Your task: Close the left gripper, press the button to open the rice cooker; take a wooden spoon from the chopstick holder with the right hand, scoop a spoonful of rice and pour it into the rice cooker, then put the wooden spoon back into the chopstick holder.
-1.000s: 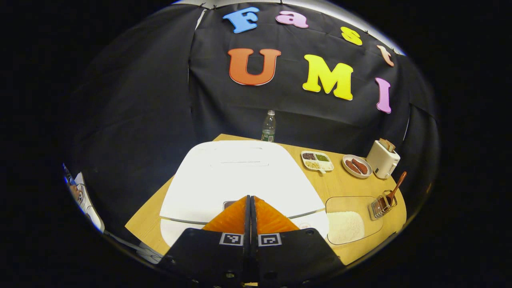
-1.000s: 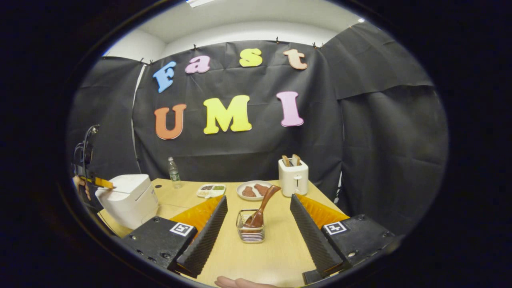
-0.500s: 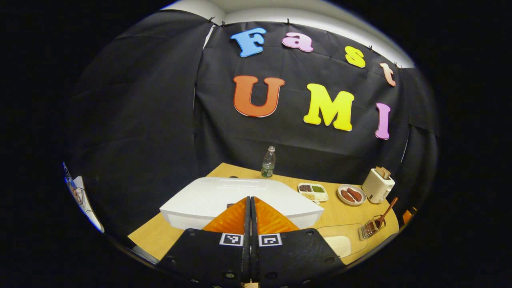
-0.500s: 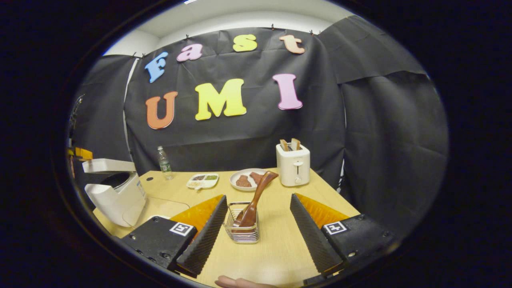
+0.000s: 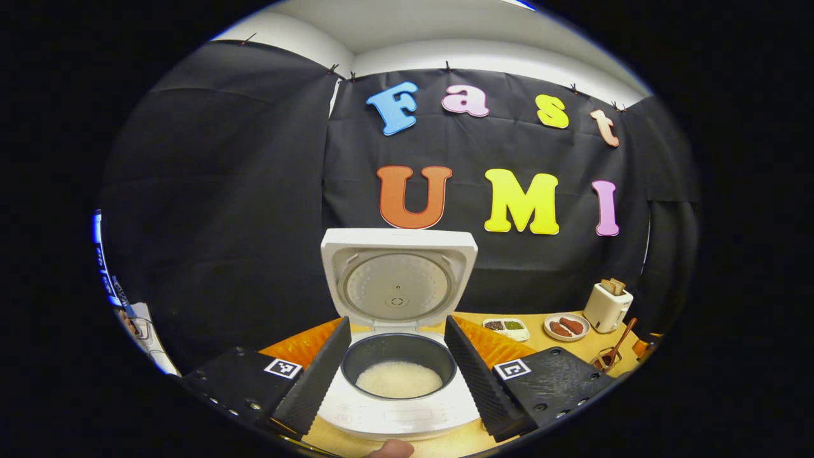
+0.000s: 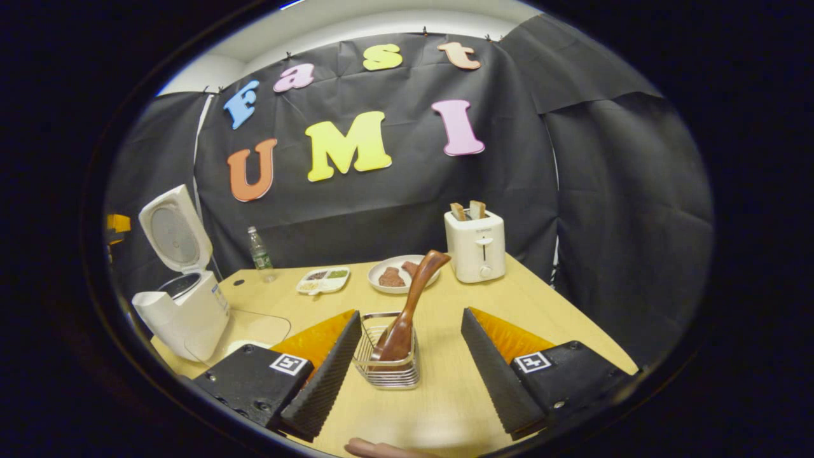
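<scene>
The white rice cooker (image 5: 397,413) stands open, its lid (image 5: 397,280) upright and rice in the inner pot (image 5: 399,378). My left gripper (image 5: 395,324) is open, one finger on each side of the pot, touching nothing. In the right gripper view the cooker (image 6: 184,312) is at the far left. A wooden spoon (image 6: 413,299) leans in the wire chopstick holder (image 6: 388,366). My right gripper (image 6: 410,315) is open just in front of the holder, its fingers flanking it without contact. The clear rice tray (image 6: 261,327) lies beside the cooker.
On the wooden table (image 6: 458,394) stand a white toaster (image 6: 477,245) with bread, a plate of sausages (image 6: 397,275), a divided snack dish (image 6: 323,280) and a water bottle (image 6: 259,248) along the back. A person's fingertip (image 6: 375,448) shows at the bottom edge.
The cooker lid has swung from flat to fully upright. My left gripper has lifted off the lid and gone from shut to open. The right gripper has edged closer to the holder.
</scene>
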`<state>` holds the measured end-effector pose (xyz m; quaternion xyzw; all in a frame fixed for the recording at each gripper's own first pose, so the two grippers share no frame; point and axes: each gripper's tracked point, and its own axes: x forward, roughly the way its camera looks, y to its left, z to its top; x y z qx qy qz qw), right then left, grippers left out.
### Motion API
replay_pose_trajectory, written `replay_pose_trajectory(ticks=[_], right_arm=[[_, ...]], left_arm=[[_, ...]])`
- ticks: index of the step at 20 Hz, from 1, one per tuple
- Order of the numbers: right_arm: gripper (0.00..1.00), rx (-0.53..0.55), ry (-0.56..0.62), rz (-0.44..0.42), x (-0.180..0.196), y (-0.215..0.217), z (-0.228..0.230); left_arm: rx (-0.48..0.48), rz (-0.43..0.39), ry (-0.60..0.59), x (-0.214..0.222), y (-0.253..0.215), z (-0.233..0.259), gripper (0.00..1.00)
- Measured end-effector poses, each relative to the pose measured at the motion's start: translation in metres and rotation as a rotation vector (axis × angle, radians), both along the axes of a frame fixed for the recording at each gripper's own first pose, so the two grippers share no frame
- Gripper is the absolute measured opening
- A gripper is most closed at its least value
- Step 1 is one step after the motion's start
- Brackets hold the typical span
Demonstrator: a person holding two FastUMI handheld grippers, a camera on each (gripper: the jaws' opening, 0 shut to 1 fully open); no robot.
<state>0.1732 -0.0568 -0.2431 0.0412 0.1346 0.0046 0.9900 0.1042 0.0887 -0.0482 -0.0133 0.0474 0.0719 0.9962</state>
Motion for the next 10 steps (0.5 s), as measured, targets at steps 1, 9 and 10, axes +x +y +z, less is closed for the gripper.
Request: replay_pose_trajectory(ticks=[1,9,10], right_arm=[[1.0,0.003,-0.004,0.001,0.005,0.0,0.0],[1.0,-0.014,0.047,0.002,0.05,0.008,-0.013],[1.0,-0.023,0.054,-0.005,0.055,0.008,-0.015]], left_arm=[[0.007,-0.004,-0.019,-0.009,-0.002,0.001,0.94],[0.021,-0.088,-0.116,-0.088,-0.03,0.011,0.94],[0.019,-0.106,-0.119,-0.096,-0.034,0.011,0.94]])
